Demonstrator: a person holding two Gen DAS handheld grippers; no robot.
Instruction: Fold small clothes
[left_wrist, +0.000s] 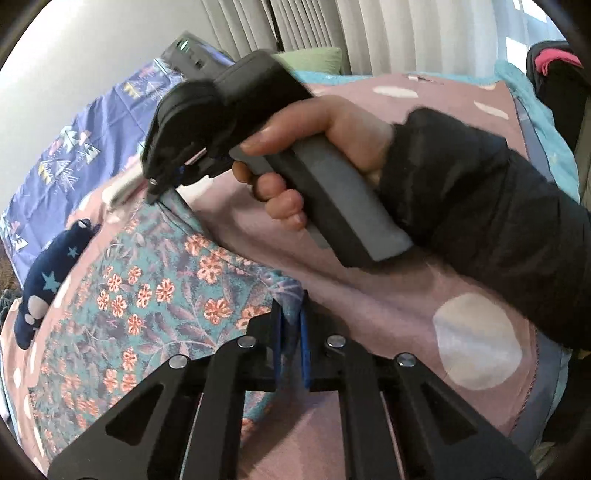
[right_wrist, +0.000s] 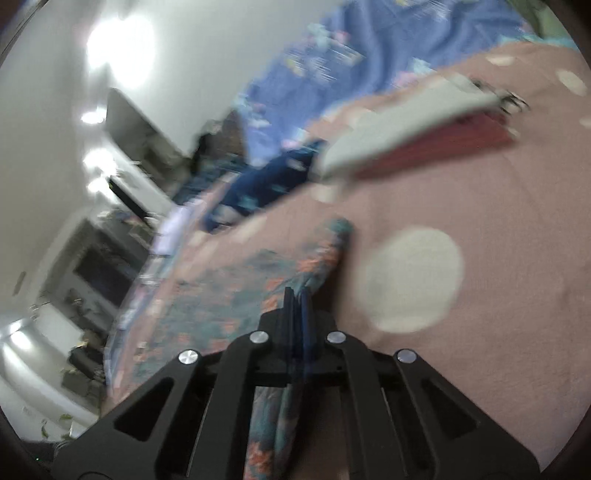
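Observation:
A teal floral cloth (left_wrist: 147, 295) with orange flowers lies spread on the pink bedspread (left_wrist: 406, 295). At the bottom of the left wrist view, my left gripper (left_wrist: 291, 325) is shut on the cloth's near edge, fabric pinched between its blue pads. A hand in a black sleeve (left_wrist: 480, 221) holds my right gripper (left_wrist: 157, 186) with its tip on the cloth's far corner. The blurred right wrist view shows that right gripper (right_wrist: 297, 299) shut on a folded ridge of the floral cloth (right_wrist: 258, 280), which also hangs below the jaws.
A navy star-print garment (left_wrist: 48, 273) lies at the bed's left edge, also seen in the right wrist view (right_wrist: 266, 177). A white and red folded stack (right_wrist: 406, 125) rests further along the bedspread. A blue patterned sheet (left_wrist: 74, 147), a green pillow (left_wrist: 317, 59) and curtains (left_wrist: 369, 29) lie behind.

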